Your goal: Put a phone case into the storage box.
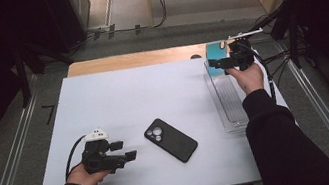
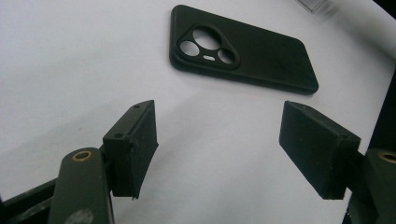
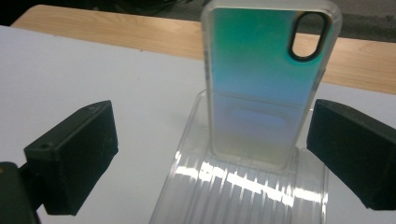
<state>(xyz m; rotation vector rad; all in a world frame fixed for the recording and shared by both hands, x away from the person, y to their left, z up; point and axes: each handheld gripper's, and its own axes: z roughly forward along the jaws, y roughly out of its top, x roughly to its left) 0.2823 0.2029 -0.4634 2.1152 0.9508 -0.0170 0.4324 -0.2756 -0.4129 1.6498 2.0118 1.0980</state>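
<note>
Two phone cases are in play, and each is only partly readable. On the white table [image 1: 118, 100] a black phone case [image 1: 171, 140] lies flat with its camera cut-outs facing up, just right of the left hand-held gripper [image 1: 124, 150], which hangs released with its jaws spread wide and nothing between them. In the left gripper view the black case [image 2: 243, 49] sits beyond the jaws, whole but dark enough that its surface detail is lost.

At the far right edge a clear ribbed tray [image 1: 227, 102] rests on the table, and a teal-to-blue iridescent phone case [image 1: 215, 53] stands upright at its far end. From above, the right hand-held gripper [image 1: 218, 62] and the person's hand cover most of that case, so little more than a teal sliver is visible. The right gripper view is clearer: the iridescent case [image 3: 261, 79] rises between the two open jaws, apart from both pads, its top edge cut off by the frame and its foot blurred behind the tray's [image 3: 233, 186] glossy ridges. How the case is propped there cannot be made out.
</note>
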